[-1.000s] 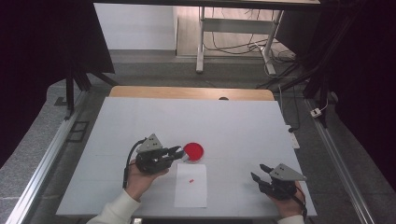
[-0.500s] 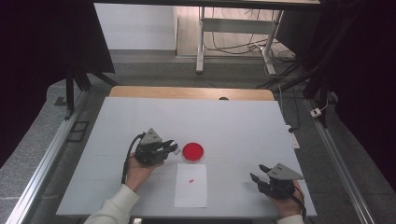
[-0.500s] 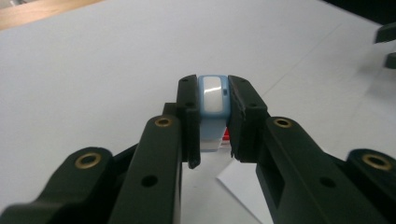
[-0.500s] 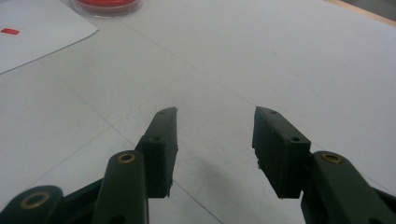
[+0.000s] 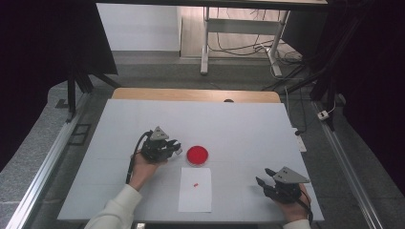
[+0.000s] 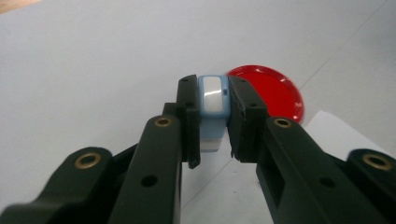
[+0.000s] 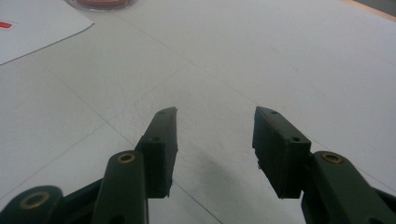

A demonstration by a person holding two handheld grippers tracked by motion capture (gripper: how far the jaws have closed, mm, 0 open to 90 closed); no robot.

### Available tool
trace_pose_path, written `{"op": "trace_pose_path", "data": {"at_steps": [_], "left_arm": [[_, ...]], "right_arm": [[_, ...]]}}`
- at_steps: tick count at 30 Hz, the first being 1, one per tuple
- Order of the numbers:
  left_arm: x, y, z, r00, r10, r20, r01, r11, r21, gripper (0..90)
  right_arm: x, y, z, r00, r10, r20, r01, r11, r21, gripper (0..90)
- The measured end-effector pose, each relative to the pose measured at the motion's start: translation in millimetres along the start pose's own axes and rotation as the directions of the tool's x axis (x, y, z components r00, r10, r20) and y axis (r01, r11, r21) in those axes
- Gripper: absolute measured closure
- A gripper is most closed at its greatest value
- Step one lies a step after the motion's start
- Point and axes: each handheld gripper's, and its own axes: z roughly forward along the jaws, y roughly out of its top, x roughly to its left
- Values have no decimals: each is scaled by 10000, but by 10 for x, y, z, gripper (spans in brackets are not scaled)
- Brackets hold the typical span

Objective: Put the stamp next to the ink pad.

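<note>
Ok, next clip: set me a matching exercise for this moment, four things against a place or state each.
Things:
1. left gripper
2. right gripper
3. red dish
4. white sheet

States:
a. bears a small red mark
b. open, nothing between its jaws
c. round, just beyond the sheet's far edge
d. shut on a small blue-and-white block

Pairs: 1-d, 2-b, 3-c, 4-a

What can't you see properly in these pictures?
- Blue stamp: left gripper jaws cover its sides in the left gripper view; too small in the high view.
- Red mark on the paper: too small to read, high view.
- Red pad: cut by the top edge, right gripper view.
</note>
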Motion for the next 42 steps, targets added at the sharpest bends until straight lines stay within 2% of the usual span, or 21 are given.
{"op": "trace_pose_path", "data": {"at_steps": [8,15,20,21,22,24,28,31,38,42], "left_arm": [[19,-20,82,9997,33,-233,-25,9994,353,751],[12,-43,157,9992,215,-329,-192,9973,704,749],[16,-50,155,9992,167,-359,-142,9975,688,741],[16,-50,154,9991,145,-398,-119,9979,641,731],[14,-47,148,9988,110,-470,-82,9982,588,679],[8,-38,115,9985,36,-547,-14,9991,413,564],[-10,-28,16,9986,-71,-518,74,10000,56,423],[-26,-61,-84,9995,-233,-235,229,9996,-172,333],[-108,-295,-402,9997,-130,195,140,9986,-502,310],[-137,-434,-548,9996,-96,260,111,9983,-571,310]], "right_arm": [[1,-4,14,10000,13,-5,-13,10000,68,490],[-4,-6,11,10000,28,59,-29,9999,131,487],[-12,-8,11,10000,55,11,-55,10000,60,487],[-12,-8,10,10000,49,12,-49,10000,67,486],[-12,-7,9,10000,56,13,-56,10000,63,486],[-13,-6,8,10000,39,19,-39,10000,54,486],[-20,-7,3,10000,52,40,-52,10000,30,486],[-27,-10,2,10000,60,42,-60,10000,48,485],[-83,-30,-3,9999,129,-84,-129,9999,-45,484],[-114,-40,-10,9997,102,-226,-105,9999,-131,483]]}}
